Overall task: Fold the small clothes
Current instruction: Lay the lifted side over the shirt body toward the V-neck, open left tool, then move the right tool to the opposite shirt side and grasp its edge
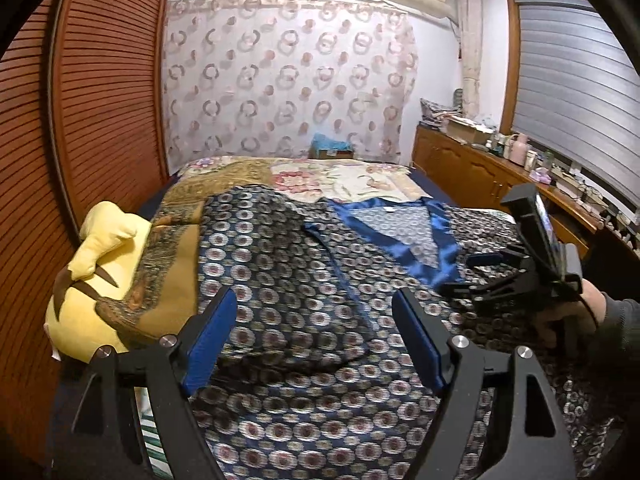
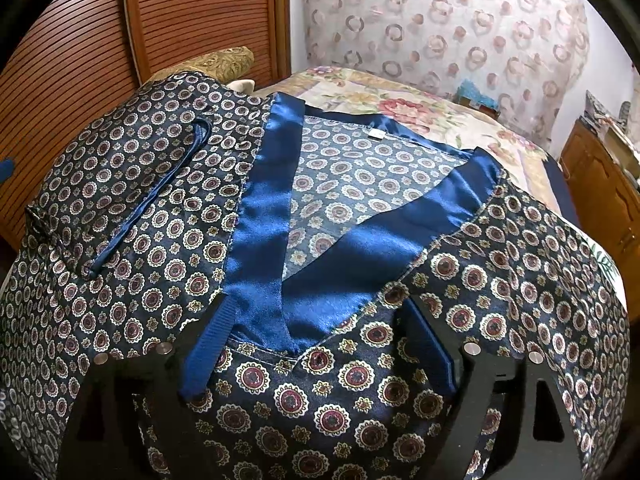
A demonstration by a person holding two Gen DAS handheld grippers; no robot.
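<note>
A navy satin robe [image 1: 304,288] with a round medallion print and plain blue lapels [image 2: 272,208] lies spread on the bed, collar toward the far wall. My left gripper [image 1: 316,304] is open and empty, hovering over the robe's left front. My right gripper [image 2: 316,312] is open, low over the point where the lapels meet, jaws on either side of the cloth. It also shows in the left wrist view [image 1: 472,276], held by a hand at the right. The robe's left sleeve [image 2: 120,184] is folded over the body, with a thin blue loop on it.
A yellow plush toy [image 1: 100,272] and an ochre patterned cloth [image 1: 176,240] lie at the bed's left edge by the slatted wooden wardrobe [image 1: 80,120]. A floral bedspread [image 1: 344,176] covers the far end. A wooden sideboard [image 1: 500,172] with clutter runs along the right wall.
</note>
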